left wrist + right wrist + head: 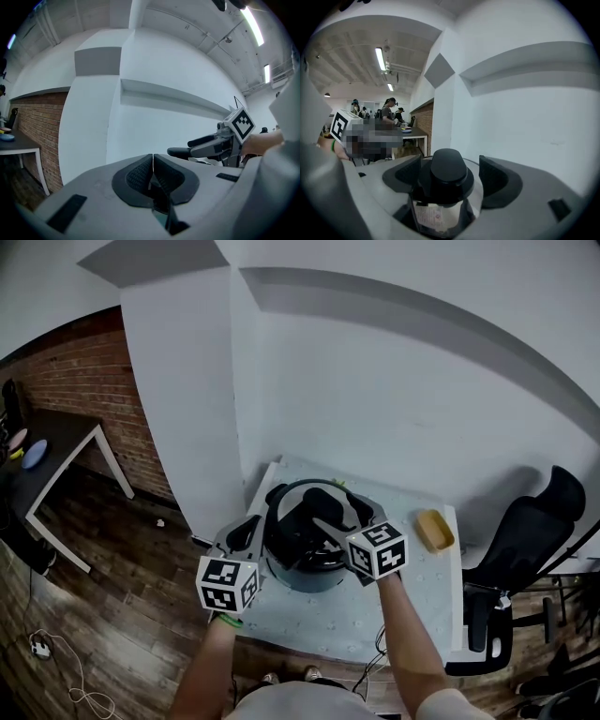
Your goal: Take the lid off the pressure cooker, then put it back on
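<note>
White wall [394, 399] filled the back of the head view, with a brick wall [80, 381] off to the left, a wooden floor [122, 615] below and a dark table [56, 451] at the far left edge. Centre stage was a pale worktop [412, 601], and on it stood the pressure cooker [305, 579], its dark lid [296, 521] sitting on top as far as that view showed. A yellow block [434, 529] lay on the worktop well to the cooker's right, and a black office chair [525, 531] stood just beyond the worktop's right edge. Both arms were in: the left tongs [251, 532] sat right against the cooker's left side, while the right tongs [339, 517] reached in over the lid from the right. Over to the left gripper view, and those jaws were clenched, ribbed pads pressed together with only a hairline seam between them at the tips; whether anything was caught lower down, in the dark gap beneath, could not be told. The other gripper showed at the right of that view against the plain wall. Now the right gripper view, and here the jaws were released and stood wide, one on either side of the lid's black knob [447, 171], which rose squarely between them; the right pad was clear of it, the left pad close beside it. Shiny lid surface showed just under the knob. Behind, people [386, 110] stood in the distance under long ceiling lights [380, 58].
</note>
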A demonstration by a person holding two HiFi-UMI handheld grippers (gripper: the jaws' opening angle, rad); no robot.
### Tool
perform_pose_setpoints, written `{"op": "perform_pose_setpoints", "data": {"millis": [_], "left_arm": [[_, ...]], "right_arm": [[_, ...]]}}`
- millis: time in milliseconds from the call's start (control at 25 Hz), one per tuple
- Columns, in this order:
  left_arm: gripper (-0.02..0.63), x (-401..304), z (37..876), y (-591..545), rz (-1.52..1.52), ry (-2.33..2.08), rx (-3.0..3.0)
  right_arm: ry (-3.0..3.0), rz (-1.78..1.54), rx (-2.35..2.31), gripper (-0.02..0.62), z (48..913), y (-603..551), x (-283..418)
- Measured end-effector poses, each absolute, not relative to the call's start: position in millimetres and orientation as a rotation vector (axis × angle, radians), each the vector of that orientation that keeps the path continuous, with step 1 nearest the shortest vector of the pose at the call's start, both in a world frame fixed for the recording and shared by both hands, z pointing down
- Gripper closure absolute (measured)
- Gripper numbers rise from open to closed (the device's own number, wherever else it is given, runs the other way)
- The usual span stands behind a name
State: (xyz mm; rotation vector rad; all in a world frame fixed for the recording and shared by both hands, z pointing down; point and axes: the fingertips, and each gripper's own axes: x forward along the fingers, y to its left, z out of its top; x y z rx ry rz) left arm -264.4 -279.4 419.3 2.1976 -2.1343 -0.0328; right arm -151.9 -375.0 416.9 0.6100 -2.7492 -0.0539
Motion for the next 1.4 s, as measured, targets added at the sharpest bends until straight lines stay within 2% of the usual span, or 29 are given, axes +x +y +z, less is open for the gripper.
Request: {"op": "perform_pose_setpoints", "data": {"millis": [280,520,600,1400], "left_arm": [[0.589,-274,417,-277,-0.041,-2.153,2.187],[0.589,-279,419,-274,-0.033,-2.151,2.180],[0.589,-282,419,-272,-0.034,-2.151,2.177],[0.589,-291,414,-252,-0.042,-2.124,2.220]], "right_arm": [[-2.662,-0.024,0.546,0.218,427,-389,-183],[-2.565,-0.007,0.506,0.276,439,-391,-194],[-2.538,-0.019,0.507,0.313,441,-392,-196],[-2.441,0.079,0.660,0.315,441,-396,-192]]}}
